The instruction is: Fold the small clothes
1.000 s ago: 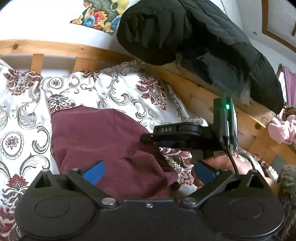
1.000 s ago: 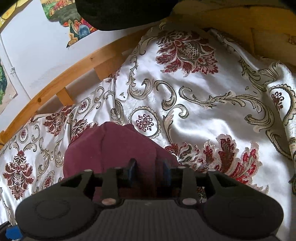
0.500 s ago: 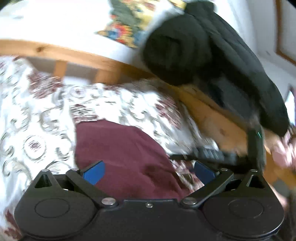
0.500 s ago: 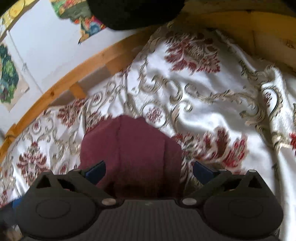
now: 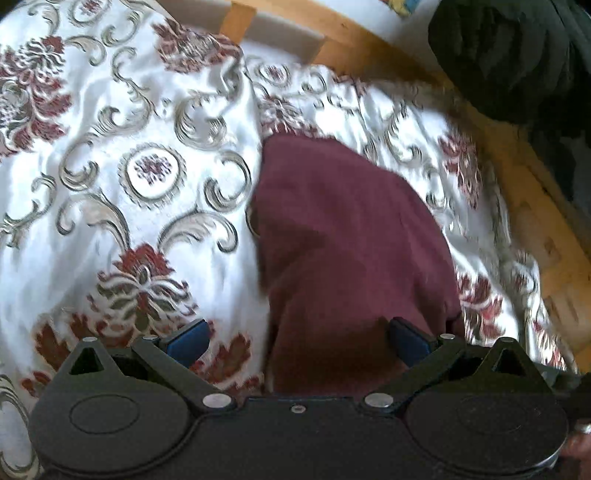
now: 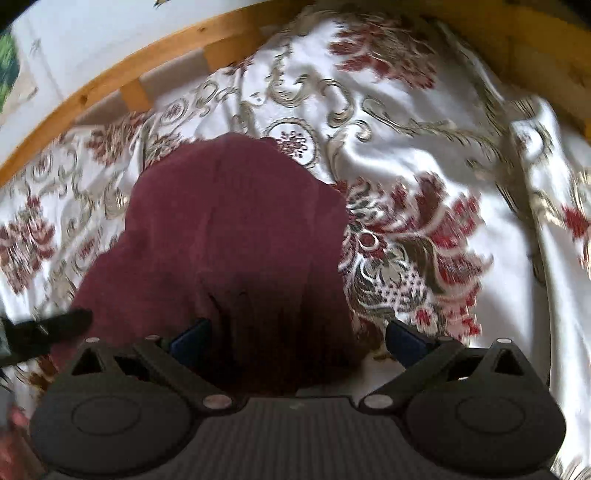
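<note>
Left wrist view: the left gripper (image 5: 297, 339) hangs over a white bedspread (image 5: 122, 206) patterned with grey scrolls and red flowers; its jaws stand wide apart and grasp nothing; the garment (image 5: 351, 236), a maroon piece folded into a compact shape, lies flat on the bedspread, its near end reaching in between the blue pads (image 5: 188, 338), nearer the right-hand pad, with neither pad pressing on it; a wooden bed frame (image 5: 373, 40) runs along the far edge; a black bundle (image 5: 517, 55) sits on the frame at the upper right; a fingertip with a ring (image 5: 580, 432) shows at the lower right corner. Right wrist view: the right gripper (image 6: 297, 338) also has its jaws released, spread fully; the garment (image 6: 236, 236) lies on the bedspread (image 6: 424, 122) ahead, its near end between the fingers and closer to the left-hand one, ungripped; the frame (image 6: 122, 66) curves across the top left below a pale wall (image 6: 92, 33); a black part of the other gripper (image 6: 44, 328) juts in at the left edge over the garment's corner; the picture is somewhat blurred.
</note>
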